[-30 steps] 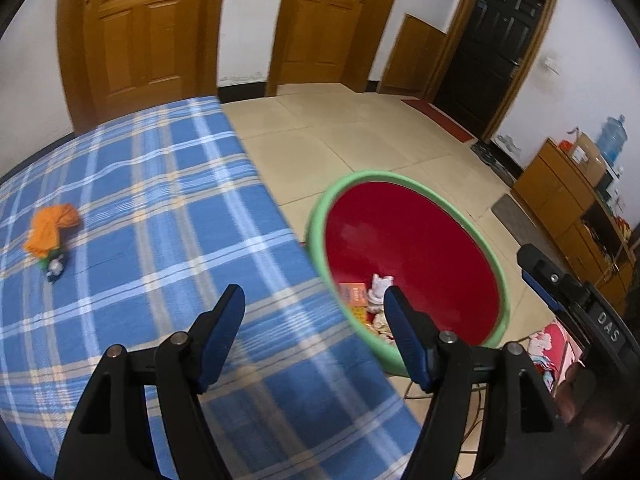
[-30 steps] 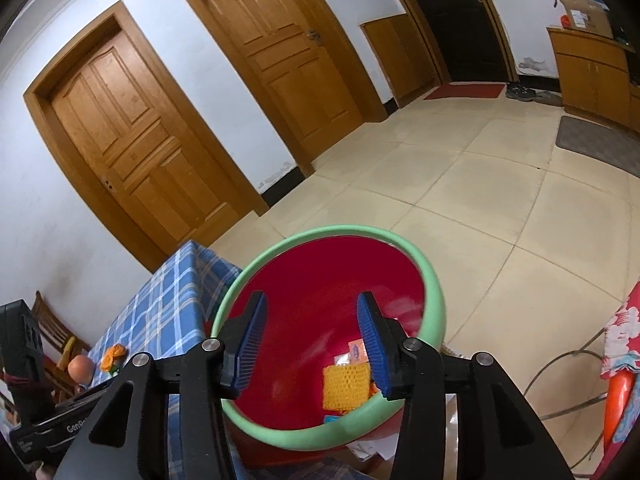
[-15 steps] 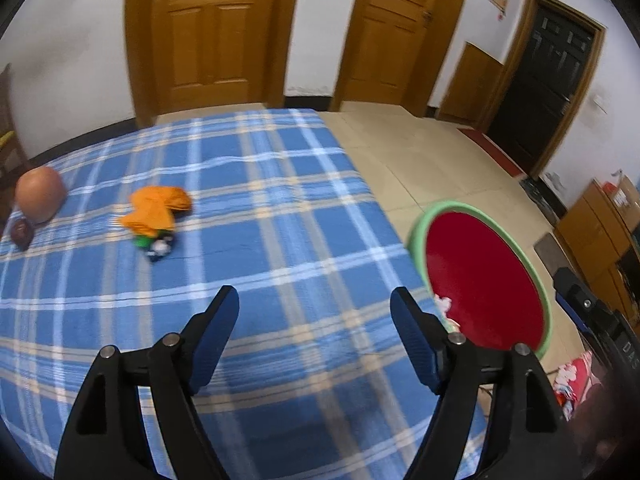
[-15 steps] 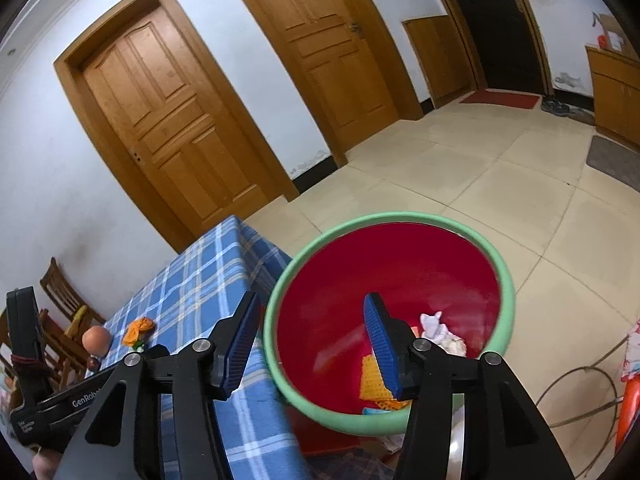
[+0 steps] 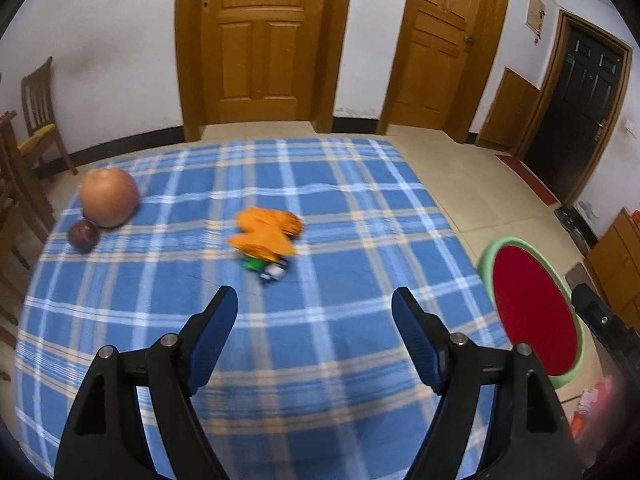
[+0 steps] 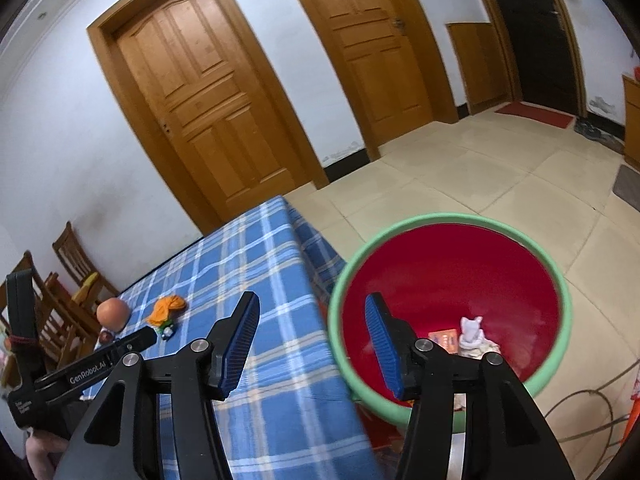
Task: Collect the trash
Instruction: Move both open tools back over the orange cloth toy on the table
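Now both tongs stand spread and empty. The left gripper [image 5: 312,308], its jaws just widened, faces the orange peel scrap [image 5: 266,236] and the small green-and-white bit [image 5: 266,270] touching it, mid-way across the blue plaid tablecloth [image 5: 360,220]. Best to straddle both, close low, then carry them to the red basin [image 6: 452,276] below the right gripper [image 6: 310,340].

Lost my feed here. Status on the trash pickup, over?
Left gripper and right gripper open, empty. Orange peel and small wrapper on table, nothing blocking. Basin holds earlier trash.
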### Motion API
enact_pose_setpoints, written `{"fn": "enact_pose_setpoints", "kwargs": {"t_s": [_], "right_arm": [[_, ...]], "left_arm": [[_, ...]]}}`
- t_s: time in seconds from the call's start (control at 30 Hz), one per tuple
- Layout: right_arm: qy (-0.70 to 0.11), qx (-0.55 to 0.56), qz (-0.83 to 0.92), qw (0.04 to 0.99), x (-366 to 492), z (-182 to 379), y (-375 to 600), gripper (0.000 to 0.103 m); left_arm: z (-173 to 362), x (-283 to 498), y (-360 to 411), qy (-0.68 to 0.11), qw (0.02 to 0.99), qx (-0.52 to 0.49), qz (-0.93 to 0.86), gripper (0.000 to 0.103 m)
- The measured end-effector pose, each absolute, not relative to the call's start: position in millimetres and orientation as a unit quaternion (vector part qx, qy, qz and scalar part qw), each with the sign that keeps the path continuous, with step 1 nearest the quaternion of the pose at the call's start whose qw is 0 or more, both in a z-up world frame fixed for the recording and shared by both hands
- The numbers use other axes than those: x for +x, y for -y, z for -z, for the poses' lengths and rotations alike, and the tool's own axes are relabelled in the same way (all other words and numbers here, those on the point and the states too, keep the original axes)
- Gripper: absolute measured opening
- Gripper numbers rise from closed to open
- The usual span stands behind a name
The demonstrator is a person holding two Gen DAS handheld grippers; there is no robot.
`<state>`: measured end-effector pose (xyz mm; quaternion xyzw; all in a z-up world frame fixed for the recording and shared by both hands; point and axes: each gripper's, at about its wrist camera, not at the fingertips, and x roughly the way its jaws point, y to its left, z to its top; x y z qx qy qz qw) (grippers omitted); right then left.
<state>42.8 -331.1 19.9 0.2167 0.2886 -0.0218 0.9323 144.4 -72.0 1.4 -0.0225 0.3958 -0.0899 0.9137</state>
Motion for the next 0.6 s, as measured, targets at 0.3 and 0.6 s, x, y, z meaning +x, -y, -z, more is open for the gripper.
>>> {"fn": "enact_pose_setpoints", "kwargs": {"t_s": [0.3, 0.6], "right_arm": [[-0.312, 0.204, -0.010, 0.928, 76.6, -22.7, 289.7, 0.056], [-0.339, 0.179, -0.043, 0.923, 116.5, -20.5, 234.6, 0.056]], "left_arm": [[2.5, 164.6, 17.0, -0.385, 0.922, -0.029, 0.037, 0.079], [28.3, 190.4, -25.0, -0.395, 0.917, -0.053, -0.003, 0.079]]}}
